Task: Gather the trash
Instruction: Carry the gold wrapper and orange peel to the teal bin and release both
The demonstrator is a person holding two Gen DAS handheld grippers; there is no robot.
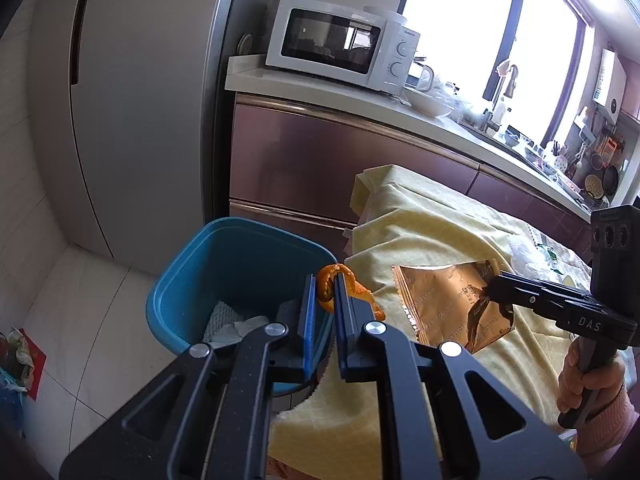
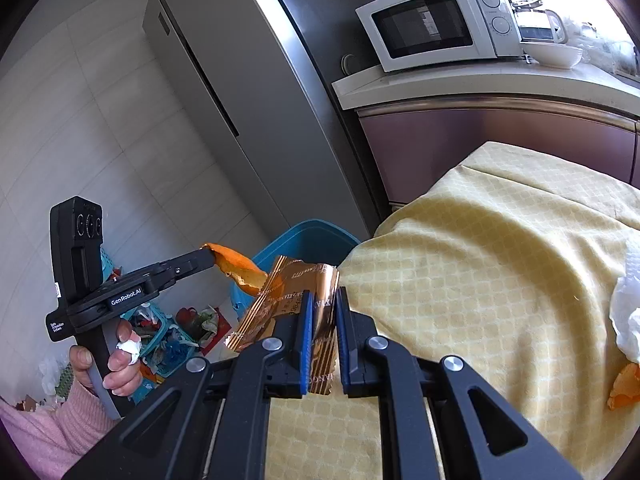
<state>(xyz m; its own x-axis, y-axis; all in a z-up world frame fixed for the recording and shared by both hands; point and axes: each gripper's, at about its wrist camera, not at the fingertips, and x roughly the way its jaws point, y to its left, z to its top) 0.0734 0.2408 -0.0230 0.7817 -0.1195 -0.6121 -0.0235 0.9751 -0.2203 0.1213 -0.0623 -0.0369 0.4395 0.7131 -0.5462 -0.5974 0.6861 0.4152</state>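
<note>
My left gripper [image 1: 324, 280] is shut on a curled orange peel [image 1: 329, 271], held over the near right rim of the blue bin [image 1: 180, 276]. White crumpled paper [image 1: 228, 320] lies in the bin. My right gripper [image 2: 322, 300] is shut on a gold foil wrapper [image 2: 280, 284] above the edge of the yellow-clothed table [image 2: 480, 260], just right of the bin [image 2: 316, 236]. The right wrist view shows the left gripper [image 2: 208, 256] with the peel [image 2: 236, 266]. In the left wrist view the right gripper [image 1: 490, 285] holds the wrapper [image 1: 432, 296].
A white tissue [image 2: 628, 312] and another orange peel [image 2: 624, 392] lie on the cloth at the right. A grey fridge [image 1: 140, 120] stands behind the bin, beside a counter with a microwave [image 1: 340, 44]. A teal basket of clutter [image 2: 168, 340] sits on the floor.
</note>
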